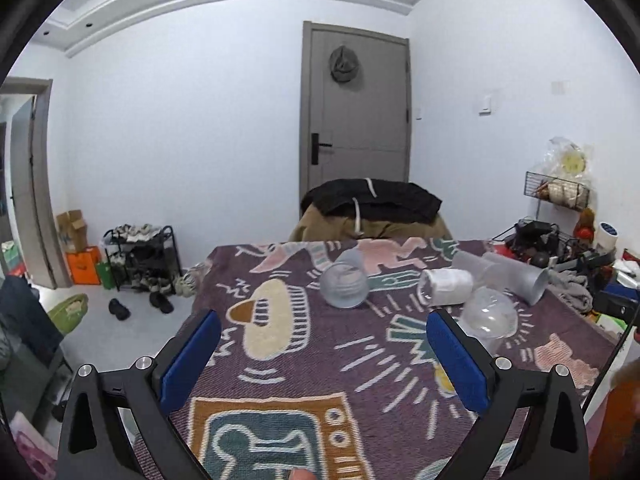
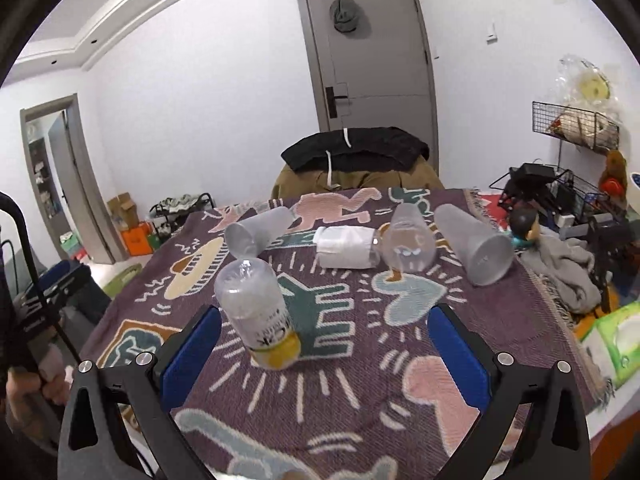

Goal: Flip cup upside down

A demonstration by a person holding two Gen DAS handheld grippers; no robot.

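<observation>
Several clear and frosted plastic cups lie on a purple patterned blanket [image 2: 352, 360]. In the right wrist view one clear cup with a yellow band [image 2: 260, 312] stands upside down, just ahead of my open, empty right gripper [image 2: 324, 340] and near its left finger. Farther back lie a frosted cup [image 2: 256, 232], a white-wrapped cup [image 2: 346, 248], a clear cup [image 2: 408, 244] and a large frosted cup [image 2: 476, 244]. My left gripper [image 1: 324, 344] is open and empty above the blanket [image 1: 300, 360]. In its view a clear cup [image 1: 344, 284] lies ahead, and the upside-down cup [image 1: 486, 320] is by the right finger.
A chair draped with dark clothes [image 2: 356, 156] stands behind the table, in front of a grey door [image 2: 372, 56]. Wire racks and clutter [image 2: 568, 200] crowd the right edge, with a green tissue box [image 2: 616, 340]. A shoe rack [image 1: 140, 256] stands on the floor at left.
</observation>
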